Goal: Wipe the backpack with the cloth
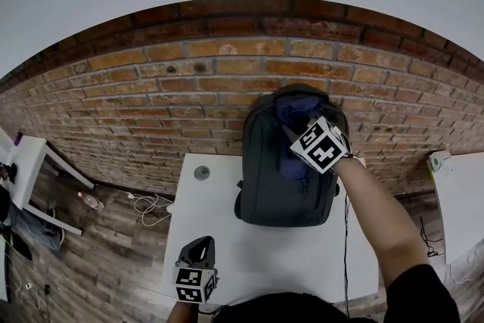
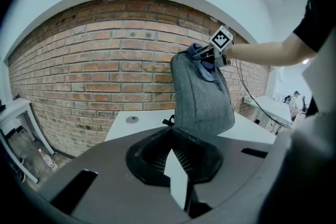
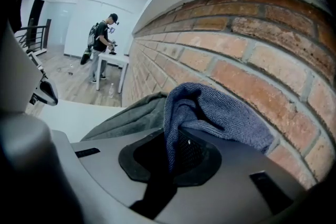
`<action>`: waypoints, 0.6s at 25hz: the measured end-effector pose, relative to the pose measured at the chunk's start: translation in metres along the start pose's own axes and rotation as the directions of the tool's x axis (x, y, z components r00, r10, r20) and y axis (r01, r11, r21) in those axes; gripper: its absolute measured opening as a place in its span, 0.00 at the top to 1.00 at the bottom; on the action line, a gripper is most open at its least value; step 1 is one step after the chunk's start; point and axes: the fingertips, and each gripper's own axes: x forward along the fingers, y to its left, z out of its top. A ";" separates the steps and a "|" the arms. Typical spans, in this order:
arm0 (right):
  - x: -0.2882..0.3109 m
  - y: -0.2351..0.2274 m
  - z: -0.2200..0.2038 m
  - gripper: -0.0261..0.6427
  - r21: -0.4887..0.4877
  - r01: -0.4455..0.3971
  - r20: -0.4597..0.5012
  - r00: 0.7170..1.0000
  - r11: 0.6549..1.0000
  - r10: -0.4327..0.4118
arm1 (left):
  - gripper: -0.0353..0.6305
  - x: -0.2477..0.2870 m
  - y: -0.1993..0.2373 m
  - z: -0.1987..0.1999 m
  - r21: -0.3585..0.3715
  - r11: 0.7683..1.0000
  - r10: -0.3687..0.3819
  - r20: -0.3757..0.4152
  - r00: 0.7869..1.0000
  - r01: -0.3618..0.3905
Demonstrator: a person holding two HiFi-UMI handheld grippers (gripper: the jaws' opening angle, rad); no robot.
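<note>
Up at the top middle of the head view, the right gripper was clamped on a blue cloth. The cloth lay bunched on the very top of the gray backpack. In the right gripper view the cloth ran down between the two jaws and spilled over to the right, close to the red brick wall.

The backpack stood up tall on the white table, at the far edge, and its back was right by the wall. It filled the middle of the head view.

Low down, in the bottom left part of the head view, the left gripper hung over the near edge of the table, well apart from the backpack. Its jaws were pressed together with nothing between them.

A small round gray disc sat on the table just left of the backpack. On the wood floor at the left lay a white cable and a bottle. Far back, in the upper left of the right gripper view, a person stood at another white table.
</note>
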 end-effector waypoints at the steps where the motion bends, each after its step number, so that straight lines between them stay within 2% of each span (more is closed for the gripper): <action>1: 0.002 0.006 -0.004 0.90 -0.002 -0.011 -0.013 1.000 1.000 0.011 | 0.95 0.000 0.000 -0.001 -0.002 1.000 0.000 -0.002 1.000 0.000; 4: 0.005 0.020 -0.011 0.90 0.014 -0.047 -0.027 0.999 0.999 0.048 | 0.95 0.000 0.001 -0.001 -0.006 1.000 0.002 -0.003 1.000 -0.002; 8: 0.006 0.050 -0.023 0.90 0.027 -0.154 -0.063 0.986 0.988 0.156 | 0.95 -0.002 0.002 -0.002 -0.008 1.000 0.004 -0.006 1.000 -0.004; 15: -0.003 0.085 -0.040 0.90 -0.013 -0.192 -0.106 0.976 0.981 0.190 | 0.95 -0.001 0.000 0.000 -0.003 1.000 -0.002 0.000 1.000 0.002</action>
